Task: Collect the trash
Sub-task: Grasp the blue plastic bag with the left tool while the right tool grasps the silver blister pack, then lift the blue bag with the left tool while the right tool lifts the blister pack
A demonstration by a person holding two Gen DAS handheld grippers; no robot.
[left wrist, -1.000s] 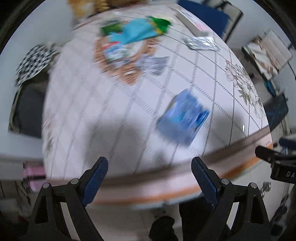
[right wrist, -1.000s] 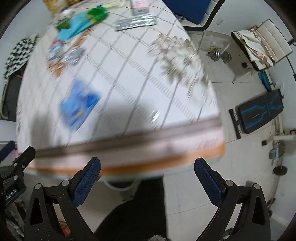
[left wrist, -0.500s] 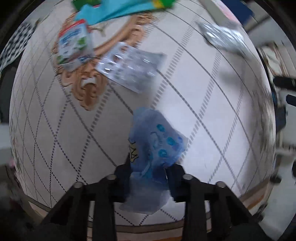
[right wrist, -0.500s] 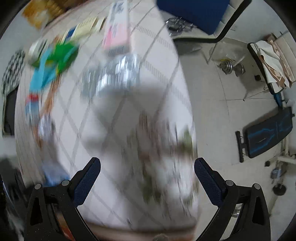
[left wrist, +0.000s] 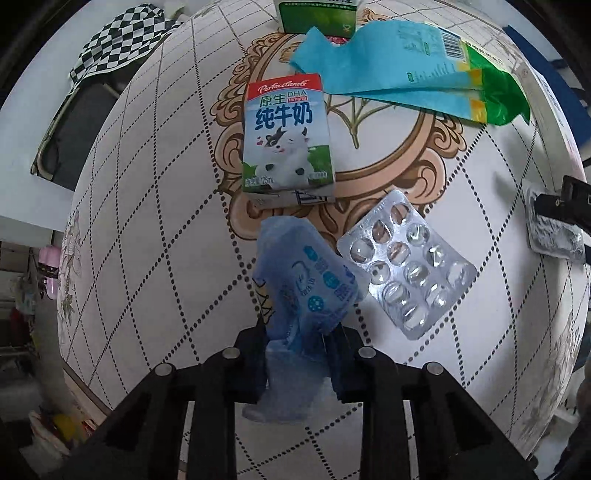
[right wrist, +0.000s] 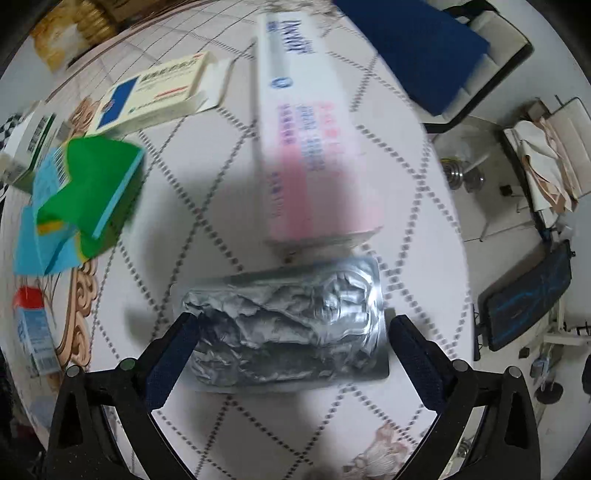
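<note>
My left gripper (left wrist: 299, 354) is shut on a crumpled blue plastic wrapper (left wrist: 306, 291), which sticks out forward between the pads over the round table (left wrist: 147, 221). Just beyond it lie a milk carton (left wrist: 286, 136), a clear empty blister pack (left wrist: 406, 266) and a teal and green bag (left wrist: 399, 74). My right gripper (right wrist: 295, 347) points down and is open, its fingers straddling a crumpled silver foil pack (right wrist: 291, 321) that lies flat on the table; the pads stand apart from its ends.
A long pink and white box (right wrist: 306, 129) lies right behind the foil pack, with a white and blue medicine box (right wrist: 155, 96) further back. A green carton (left wrist: 317, 14) stands at the far side. A blue chair (right wrist: 413, 48) is beyond the table edge.
My left gripper has shut on the blue wrapper and carried it in toward the milk carton. My right gripper has swept from the table's edge to over the silver foil pack, still open.
</note>
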